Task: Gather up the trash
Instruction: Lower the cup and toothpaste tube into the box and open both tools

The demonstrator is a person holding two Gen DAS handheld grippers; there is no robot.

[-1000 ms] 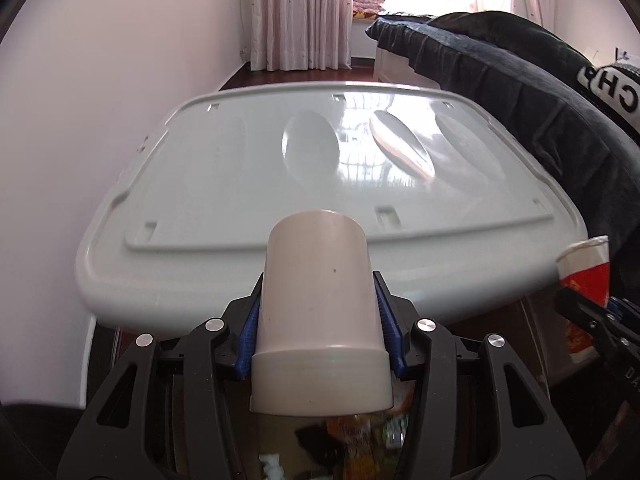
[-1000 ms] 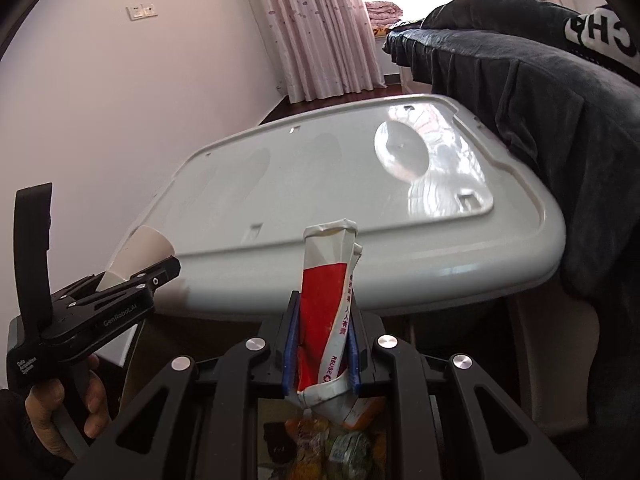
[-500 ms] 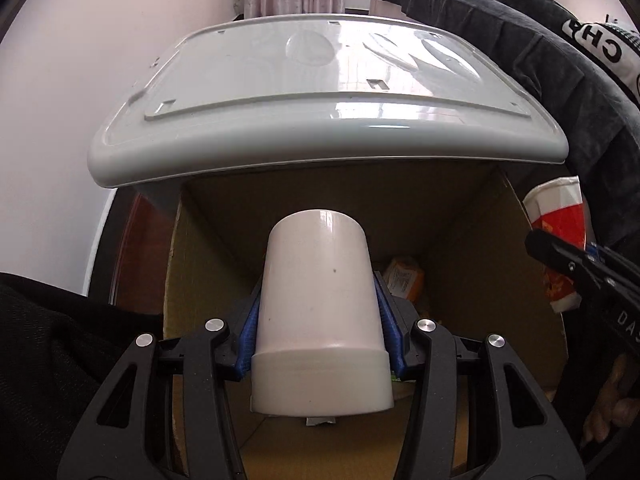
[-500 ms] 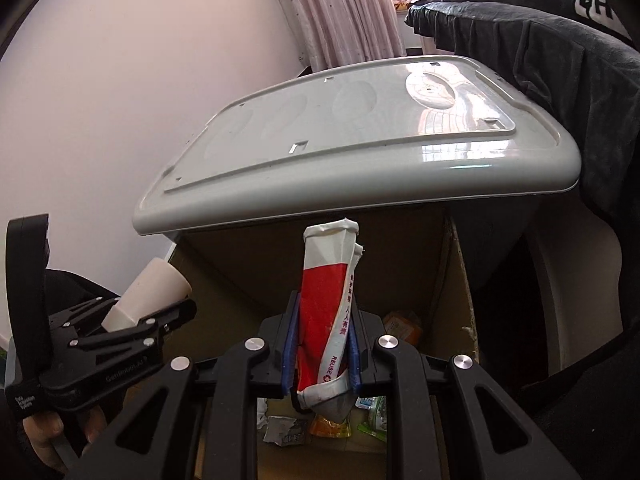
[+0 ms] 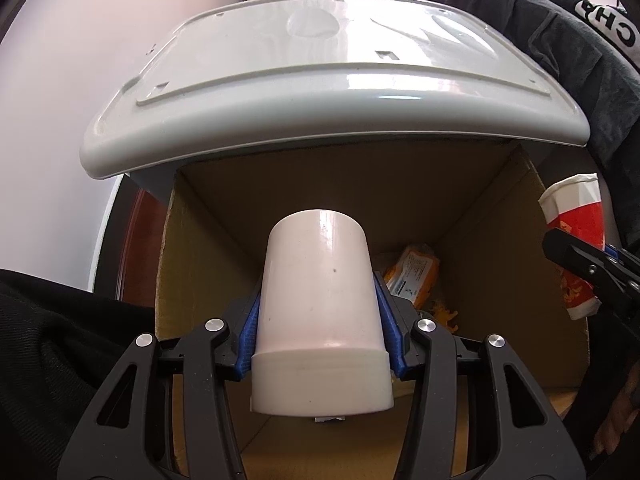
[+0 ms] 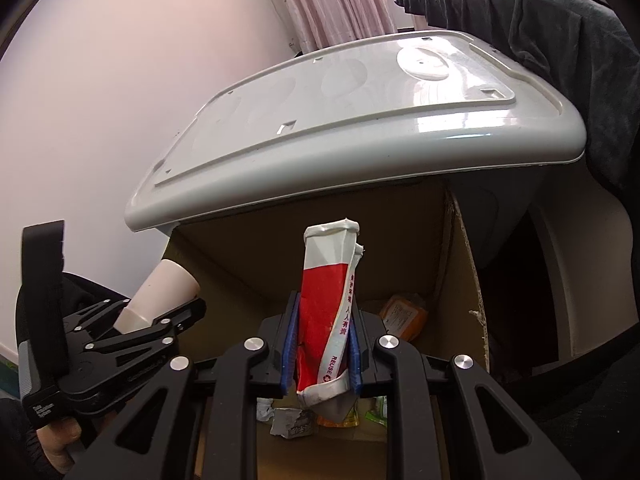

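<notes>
The left gripper (image 5: pixel 320 316) holds a plain white cup (image 5: pixel 320 312) between its blue pads, which press on the two sides of the cup. The closed bottom of the cup points away from the camera. The right gripper (image 6: pixel 321 344) is almost fully closed and pinches a flattened red and white paper cup (image 6: pixel 328 312), which stands upright between the pads.

Both grippers hang above an open cardboard box (image 5: pixel 500 248) and point down into it. Some trash is already inside: an orange packet (image 5: pixel 412 276) lies at the far corner, and a crumpled grey piece (image 6: pixel 290 426) lies near the front edge. A grey plastic lid (image 5: pixel 320 80) stands tilted over the far edge of the box. Dark clothing (image 6: pixel 540 28) hangs at the right side, close to the lid.
</notes>
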